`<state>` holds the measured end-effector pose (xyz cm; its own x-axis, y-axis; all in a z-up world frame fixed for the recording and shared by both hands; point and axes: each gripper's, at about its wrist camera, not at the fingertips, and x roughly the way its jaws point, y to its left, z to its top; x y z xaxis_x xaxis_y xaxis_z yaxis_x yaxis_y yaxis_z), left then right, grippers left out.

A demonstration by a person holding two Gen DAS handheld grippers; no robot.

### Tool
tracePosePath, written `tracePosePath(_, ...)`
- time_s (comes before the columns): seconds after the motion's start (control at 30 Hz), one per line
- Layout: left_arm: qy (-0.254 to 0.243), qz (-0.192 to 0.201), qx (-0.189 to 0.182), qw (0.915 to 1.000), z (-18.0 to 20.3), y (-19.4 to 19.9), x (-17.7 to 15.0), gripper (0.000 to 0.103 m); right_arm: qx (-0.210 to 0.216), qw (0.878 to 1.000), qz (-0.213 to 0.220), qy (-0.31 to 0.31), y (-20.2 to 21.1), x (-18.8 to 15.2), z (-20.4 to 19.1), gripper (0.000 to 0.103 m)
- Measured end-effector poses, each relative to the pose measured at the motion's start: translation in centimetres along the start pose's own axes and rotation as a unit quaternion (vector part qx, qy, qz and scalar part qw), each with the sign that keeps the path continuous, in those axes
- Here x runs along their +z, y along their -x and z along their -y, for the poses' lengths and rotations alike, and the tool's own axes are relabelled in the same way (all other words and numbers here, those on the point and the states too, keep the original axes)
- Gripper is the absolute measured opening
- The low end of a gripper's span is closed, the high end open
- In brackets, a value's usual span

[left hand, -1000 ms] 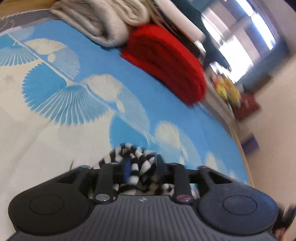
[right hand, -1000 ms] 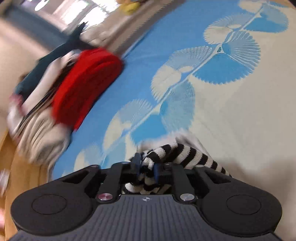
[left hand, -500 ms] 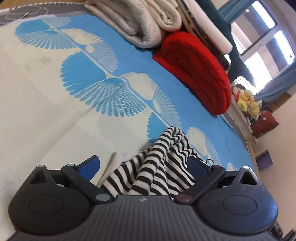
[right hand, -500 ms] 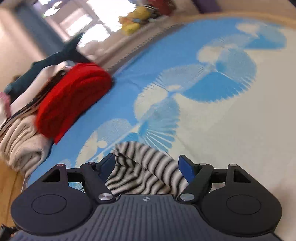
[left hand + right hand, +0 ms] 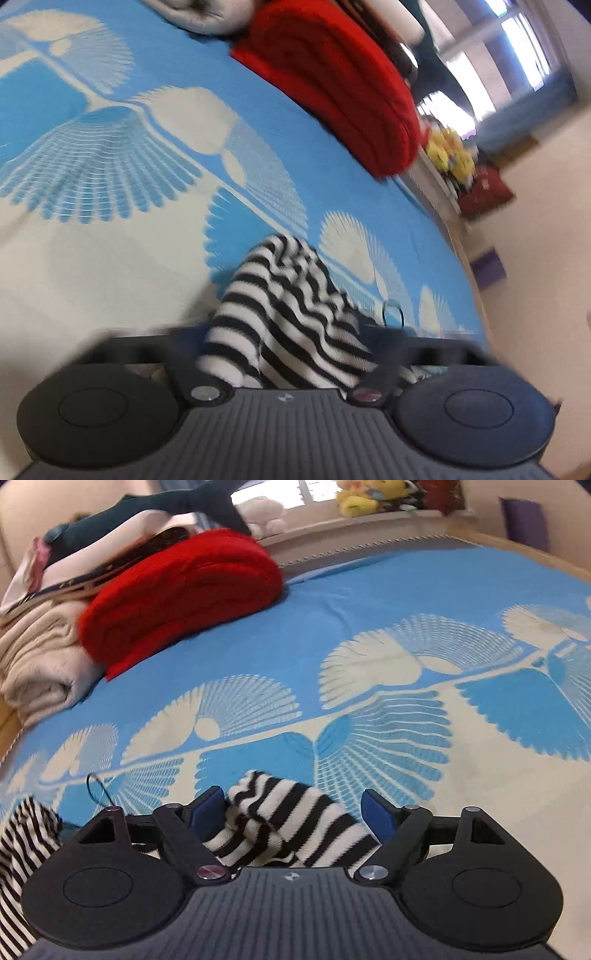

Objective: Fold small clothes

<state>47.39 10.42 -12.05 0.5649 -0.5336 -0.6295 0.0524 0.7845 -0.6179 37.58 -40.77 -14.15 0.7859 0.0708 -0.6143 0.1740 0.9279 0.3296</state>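
Note:
A small black-and-white striped garment lies bunched on the blue and cream patterned bedspread. In the left wrist view it rises between the fingers of my left gripper, whose jaws stand apart around it; the view is blurred. In the right wrist view another part of the striped garment lies between the blue pads of my right gripper, which is open and not pinching it. More striped cloth shows at the lower left of that view.
A folded red blanket and beige blankets are stacked at the far side of the bed, with dark clothes behind. A thin black loop of cord lies on the bedspread. A windowsill holds plush toys.
One second ago both grippers were shut on the striped garment. Both have opened and let it drop onto the bed, and both views have shifted since half a second ago.

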Motion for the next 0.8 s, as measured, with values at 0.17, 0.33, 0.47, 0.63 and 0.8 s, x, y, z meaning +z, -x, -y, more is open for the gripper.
tracePosePath(0.17, -0.004, 0.006, 0.001, 1.0000, 1.1, 2.8, 0.2, 0.004, 0.055, 0.991, -0.026, -0.117, 2.3, 1.7, 1.8, 0.008)
tracePosePath(0.33, 0.021, 0.012, 0.006, 0.9997, -0.5, 5.6, 0.8, 0.004, 0.098, 0.972, -0.031, -0.211, 4.5, 2.6, 4.4, 0.008)
tracePosePath(0.47, 0.068, 0.020, 0.040, 0.9967, -2.9, 3.6, 2.1, 0.004, 0.101, 0.962, 0.008, -0.255, 1.6, 1.9, 5.1, 0.008)
tracePosePath(0.63, 0.100, 0.001, 0.095, 0.9904, -5.3, -0.4, 1.0, 0.022, -0.054, 0.974, 0.000, -0.222, -2.8, 0.0, 3.9, 0.018)
tracePosePath(0.8, 0.073, 0.035, 0.053, 0.9953, -4.0, 2.4, 1.7, 0.084, -0.056, 0.968, 0.021, -0.244, -0.3, 0.9, 4.6, 0.031)
